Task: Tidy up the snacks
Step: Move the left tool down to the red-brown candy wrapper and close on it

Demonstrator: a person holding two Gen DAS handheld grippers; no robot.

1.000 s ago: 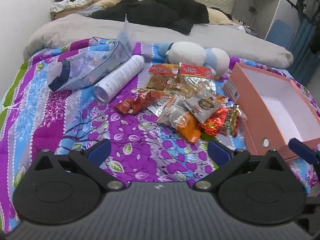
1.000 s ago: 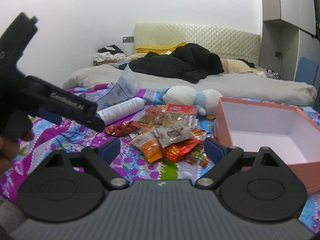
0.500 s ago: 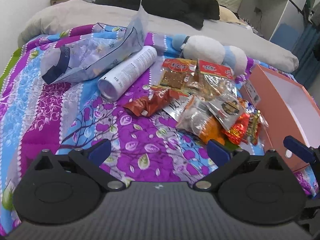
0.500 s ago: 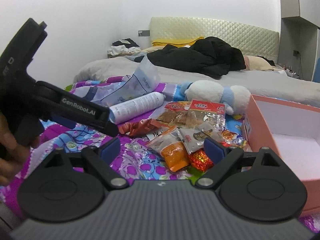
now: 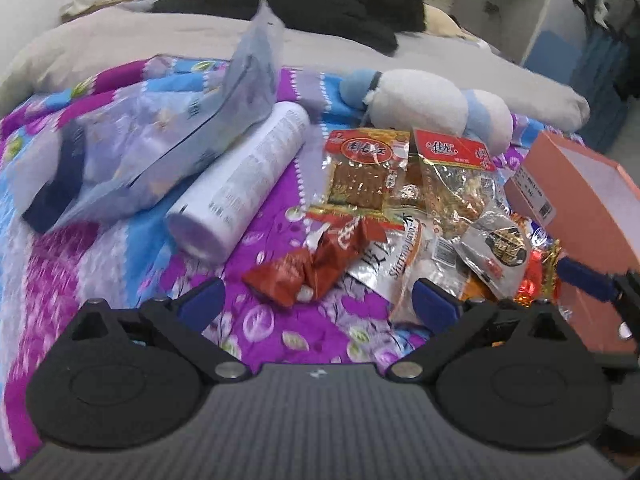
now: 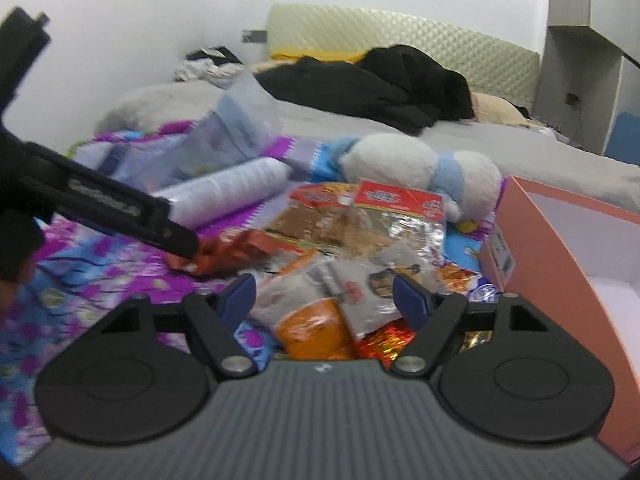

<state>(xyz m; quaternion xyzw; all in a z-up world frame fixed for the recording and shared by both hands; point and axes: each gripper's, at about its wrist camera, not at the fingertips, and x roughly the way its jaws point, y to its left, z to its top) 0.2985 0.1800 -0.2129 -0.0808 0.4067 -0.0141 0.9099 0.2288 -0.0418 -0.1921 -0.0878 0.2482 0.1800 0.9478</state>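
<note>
A pile of snack packets [image 5: 404, 200] lies on the flowered blanket, and a red-brown wrapper [image 5: 316, 264] sits at its near left edge. My left gripper [image 5: 316, 306] is open, low over the blanket, with that wrapper just ahead between its fingers. My right gripper [image 6: 326, 298] hangs over the pile's near side and its jaws are closing. An orange packet [image 6: 316, 328] and a silvery packet [image 6: 356, 292] lie between its fingers, and the pads are not pressing on them. The open pink box [image 6: 560, 248] stands to the right of the pile, its inside white and bare.
A white tube [image 5: 240, 184] and a pale purple plastic bag [image 5: 160, 152] lie left of the pile. A white and blue plush toy [image 5: 424, 100] sits behind it. Dark clothes [image 5: 340, 4] lie further up the bed. A hand holds the left tool at the right view's left edge.
Both grippers have come forward and down toward the snack pile, which now fills more of each view. The right gripper's fingers stand closer together than before.
</note>
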